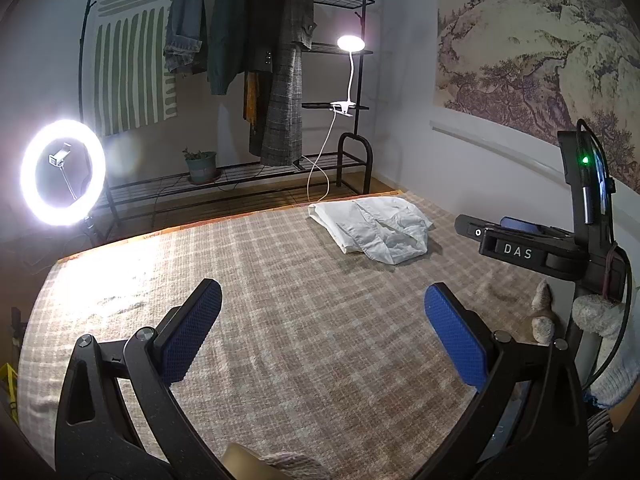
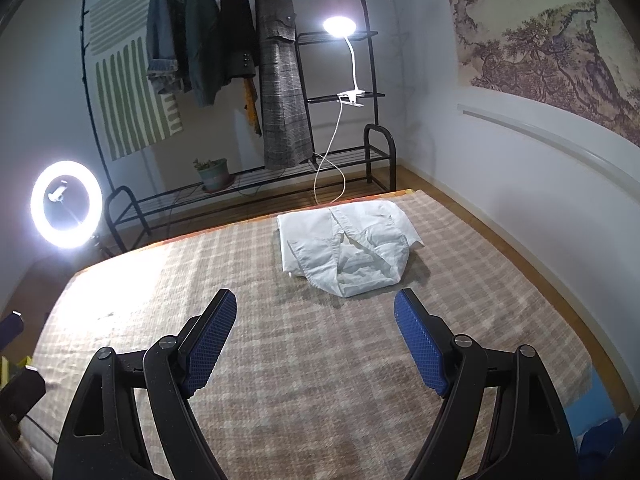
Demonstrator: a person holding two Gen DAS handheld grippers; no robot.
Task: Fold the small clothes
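While both claws hang above the checked blanket, we see the left claw spread wide and holding nothing, and the right claw just as wide and bare. A white shirt lies crumpled and partly folded at the far end of the blanket, well ahead of the right claw's fingertips. In the left view the shirt sits far off to the right. A ring light glows at left.
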